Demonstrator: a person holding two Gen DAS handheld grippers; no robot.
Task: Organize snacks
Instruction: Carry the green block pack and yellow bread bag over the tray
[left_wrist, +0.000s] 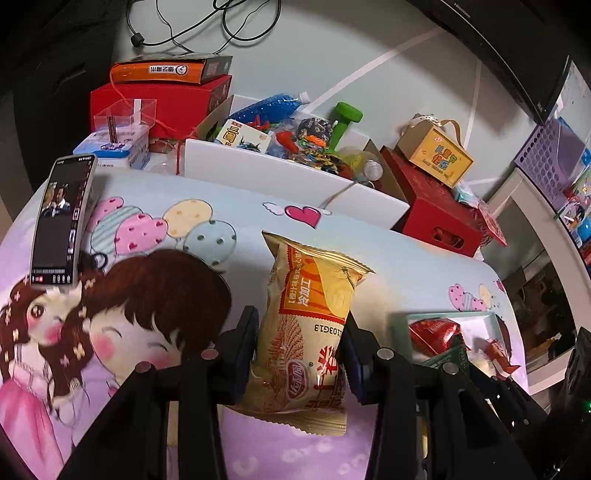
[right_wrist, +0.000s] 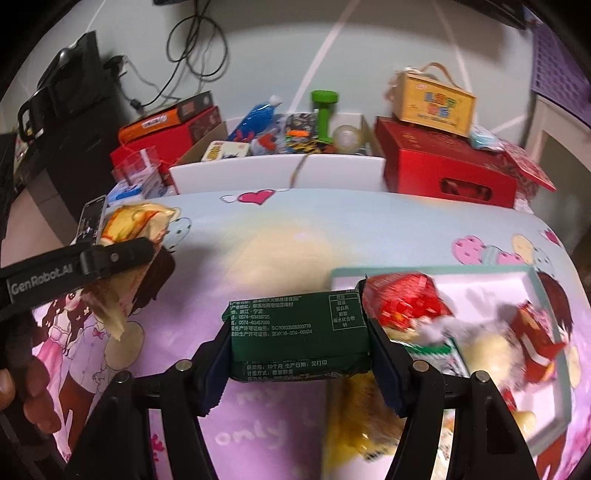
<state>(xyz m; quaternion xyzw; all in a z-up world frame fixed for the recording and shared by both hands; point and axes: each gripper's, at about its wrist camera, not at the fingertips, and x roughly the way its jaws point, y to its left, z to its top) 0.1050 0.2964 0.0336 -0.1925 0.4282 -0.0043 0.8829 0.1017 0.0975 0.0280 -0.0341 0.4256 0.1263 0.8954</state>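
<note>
The left gripper (left_wrist: 299, 354) is clamped across the middle of a cream-and-orange crinkle-edged foil snack packet (left_wrist: 310, 332), held above the cartoon-printed pink and blue cloth (left_wrist: 229, 206). The right gripper (right_wrist: 297, 354) is closed on a dark green wrapped snack bar (right_wrist: 299, 332) lying crosswise between its pads, just left of a shallow white tray with a pale green rim (right_wrist: 491, 275) that already holds red-wrapped sweets (right_wrist: 406, 302) and other packets.

The step in hand looks like carrying both snacks to that tray. To do it well, the green bar should travel right and come down onto a bare patch of white before the jaws part, since the near corner is crowded and a drop there could slide off the rim. The cream packet is soft and puffed, so a light squeeze suits it.

The tray contents are smeared by motion; several items cannot be identified. Its near edge is cut off behind the right gripper's arms. A yellow blur under the green bar is unreadable
</note>
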